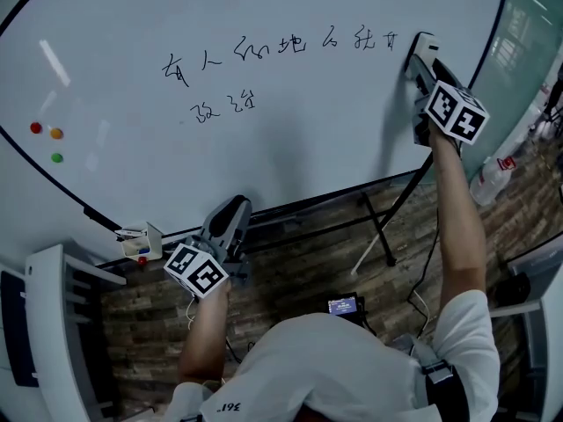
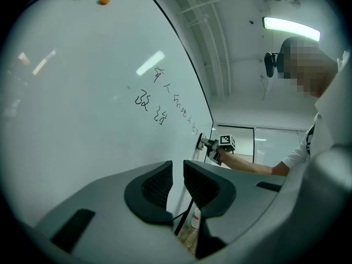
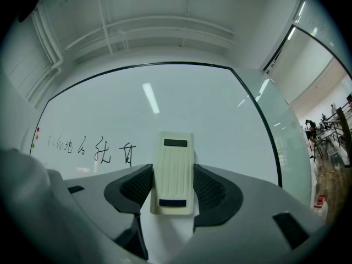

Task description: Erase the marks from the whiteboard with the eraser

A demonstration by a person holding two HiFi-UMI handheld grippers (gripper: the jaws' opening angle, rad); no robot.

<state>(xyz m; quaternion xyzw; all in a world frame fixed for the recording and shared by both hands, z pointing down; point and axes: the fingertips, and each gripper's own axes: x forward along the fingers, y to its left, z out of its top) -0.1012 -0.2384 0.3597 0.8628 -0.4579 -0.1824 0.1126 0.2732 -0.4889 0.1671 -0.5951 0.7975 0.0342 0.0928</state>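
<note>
Nearest, low in the head view, the left claw [image 2: 177, 176] hangs in front of the whiteboard's [image 1: 290, 139] lower edge. Its two dark jaws with ribbed pads are drawn close with only a thin slit between them, and nothing sits in that slit. Higher and farther off, at the end of a bare outstretched arm, the right claw [image 3: 172, 185] stands spread to the eraser's width and clamps the eraser [image 3: 172, 169] by its long sides. The eraser is a pale cream, rounded rectangular plastic block with fine lengthwise ridges and a dark strip at each end. It stands upright between the pads, and in the left gripper view it sits against the board surface. It lies just to the right of the last character of the upper row of black handwritten marks [image 1: 281, 51], near the board's right edge. A shorter second row [image 1: 224, 105] lies below and to the left. The board is glossy white with a thin dark frame, and ceiling lights reflect in it. At its far left sit three small round magnets: red [image 1: 36, 127], orange [image 1: 55, 133] and green [image 1: 56, 157].
</note>
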